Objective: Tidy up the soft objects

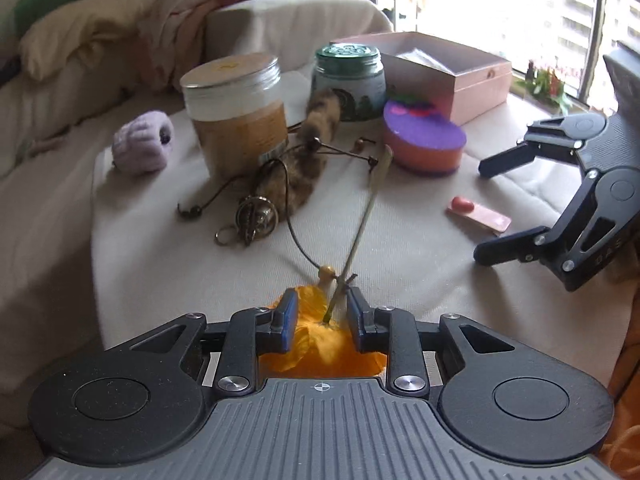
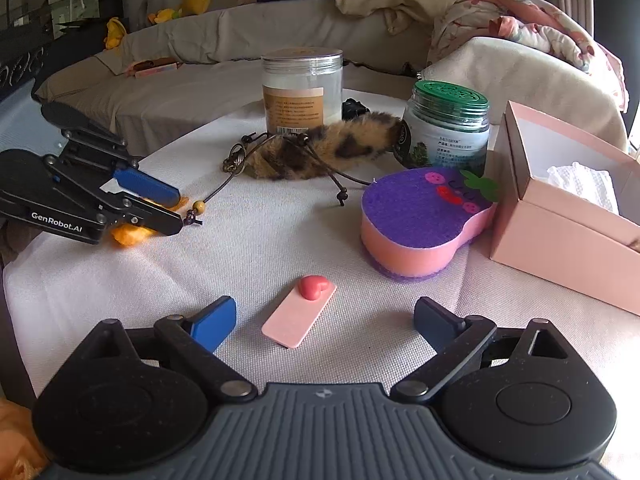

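Cloth-covered table (image 2: 280, 240), cluttered: left gripper (image 1: 322, 312) partly open around orange flower (image 1: 316, 336), grip unclear; right gripper (image 2: 324, 320) wide, empty, straddling pink strip (image 2: 298, 316), likely next pick.

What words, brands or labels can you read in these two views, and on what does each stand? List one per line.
"GenRobot.AI": on the side of the left gripper.
Tan label on the clear jar: print too small to read.
Label on the green-lidded jar: too blurred to read.
Letters on the right gripper: only partly visible, not readable.
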`<state>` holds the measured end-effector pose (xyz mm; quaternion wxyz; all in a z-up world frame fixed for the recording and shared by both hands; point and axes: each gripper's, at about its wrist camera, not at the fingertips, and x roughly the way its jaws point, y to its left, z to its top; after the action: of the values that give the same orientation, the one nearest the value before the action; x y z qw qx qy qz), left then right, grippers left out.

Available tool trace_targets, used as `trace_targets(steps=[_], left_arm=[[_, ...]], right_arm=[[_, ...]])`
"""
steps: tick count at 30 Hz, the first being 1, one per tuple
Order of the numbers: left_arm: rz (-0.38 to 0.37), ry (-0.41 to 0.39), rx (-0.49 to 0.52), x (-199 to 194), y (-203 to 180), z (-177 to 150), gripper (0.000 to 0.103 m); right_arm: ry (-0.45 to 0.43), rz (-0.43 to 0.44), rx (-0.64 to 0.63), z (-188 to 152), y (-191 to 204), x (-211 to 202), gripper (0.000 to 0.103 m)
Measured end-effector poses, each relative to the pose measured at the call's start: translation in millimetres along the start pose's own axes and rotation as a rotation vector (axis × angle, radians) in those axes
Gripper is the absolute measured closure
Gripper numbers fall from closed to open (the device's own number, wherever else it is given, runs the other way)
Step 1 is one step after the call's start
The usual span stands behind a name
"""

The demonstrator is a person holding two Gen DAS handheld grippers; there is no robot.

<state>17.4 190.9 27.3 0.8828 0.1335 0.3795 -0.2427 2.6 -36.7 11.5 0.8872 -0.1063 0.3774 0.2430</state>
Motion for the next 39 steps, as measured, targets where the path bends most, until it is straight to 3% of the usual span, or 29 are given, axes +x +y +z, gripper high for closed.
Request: trace_targets(steps=[2, 6, 9, 11, 12, 14, 16, 24, 31, 35, 39], left_arm=[[-0.014, 0.003, -0.032, -3.9, 4.0, -4.0, 0.073], [-0.001, -0.015, -0.093, -11.1, 6.0, -13.8, 0.073], [0.045, -0.064, -0.071, -13.5, -5.5, -21.3, 0.073], [0.050, -0.086, -0.056, -15.9, -10.4, -25.7, 0.077], [0.048, -0.097, -0.059, -16.4, -11.0, -26.8, 0.078], [0.057, -0.124, -0.084, -17.9, -11.9, -31.7, 0.078], [0.068, -0.139, -0.099, -18.1, -13.4, -33.7, 0.079], [0.023, -0.186, -0.122, -27.2, -22.3, -29.6, 0.081], [-0.048, -0.264, -0.109, -44.0, -44.4, -9.8, 0.082], [-0.129, -0.364, -0.026, -56.4, -76.8, 32.2, 0.081], [-0.222, -0.462, 0.034, -52.6, -101.1, 110.3, 0.081]], right_arm=[[0.011, 0.005, -0.003, -0.1, 0.1, 0.9, 0.000], [0.018, 0.014, -0.008, -0.7, -0.6, 0.8, 0.000], [0.010, 0.009, 0.003, -1.4, -0.7, -1.4, 0.005], [-0.016, 0.005, -0.006, -2.8, 1.7, -5.0, 0.026], [-0.020, 0.010, -0.018, -2.6, 3.9, -6.2, 0.032], [-0.021, 0.022, -0.032, -0.4, 8.4, -9.1, 0.069], [-0.003, 0.035, -0.053, 3.3, 13.3, -10.7, 0.084], [-0.045, 0.035, -0.033, 5.8, 3.1, -41.7, 0.084], [-0.078, -0.040, 0.000, -3.3, -26.6, -79.7, 0.084], [-0.123, -0.101, 0.025, -11.5, -48.9, -114.5, 0.084], [-0.214, -0.189, 0.036, -3.6, -77.2, -151.8, 0.084]])
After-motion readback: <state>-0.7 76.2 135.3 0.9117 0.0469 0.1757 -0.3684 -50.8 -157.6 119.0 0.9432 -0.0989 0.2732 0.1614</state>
